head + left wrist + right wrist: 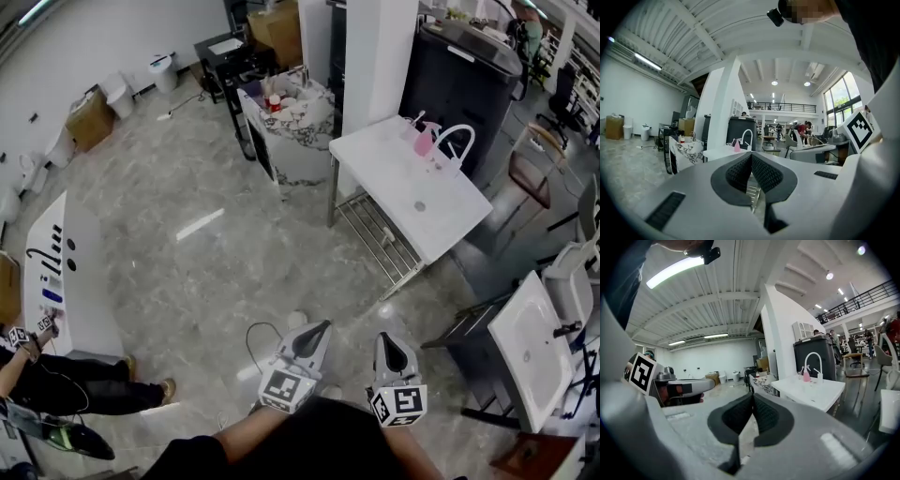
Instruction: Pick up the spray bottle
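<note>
A pink spray bottle (425, 140) stands on the far end of a white sink unit (389, 178), beside its arched white tap (457, 142). It shows small in the left gripper view (737, 146) and in the right gripper view (806, 375). My left gripper (321, 327) and right gripper (391, 339) hang side by side low in the head view, well short of the sink unit. Both are shut with their pads meeting and nothing between them. The left gripper (751, 156) and the right gripper (753, 396) point almost level across the room.
A metal rack shelf (380, 241) sits under the sink unit. A marble-topped counter (286, 117) with small items stands behind it, and a dark bin (458, 82) to its right. Another white basin (529, 347) is at the right. A person sits by a white table (70, 272) at the left.
</note>
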The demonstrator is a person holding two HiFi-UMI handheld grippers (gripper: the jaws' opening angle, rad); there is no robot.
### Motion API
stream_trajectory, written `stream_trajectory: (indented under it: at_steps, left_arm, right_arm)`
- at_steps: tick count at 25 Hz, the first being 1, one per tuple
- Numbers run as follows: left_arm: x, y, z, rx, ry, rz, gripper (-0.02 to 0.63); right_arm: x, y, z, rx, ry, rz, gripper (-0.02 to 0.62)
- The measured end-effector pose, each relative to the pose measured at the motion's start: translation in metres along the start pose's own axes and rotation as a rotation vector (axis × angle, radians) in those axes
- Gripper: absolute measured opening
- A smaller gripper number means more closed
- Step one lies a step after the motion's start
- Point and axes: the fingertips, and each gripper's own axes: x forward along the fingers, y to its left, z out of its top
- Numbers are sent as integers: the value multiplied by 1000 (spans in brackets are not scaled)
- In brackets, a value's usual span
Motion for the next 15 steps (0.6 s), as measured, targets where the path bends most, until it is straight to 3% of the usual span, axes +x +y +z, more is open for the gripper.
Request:
stream_trajectory:
  at_steps: [9, 15]
  left_arm:
    - [95, 113, 2, -20, 34, -87, 15]
    - [141, 199, 24, -39, 23, -118, 15]
  right_arm:
    - [147, -11, 14, 6, 65, -38, 0]
    - [243, -13, 50, -48, 101, -72, 0]
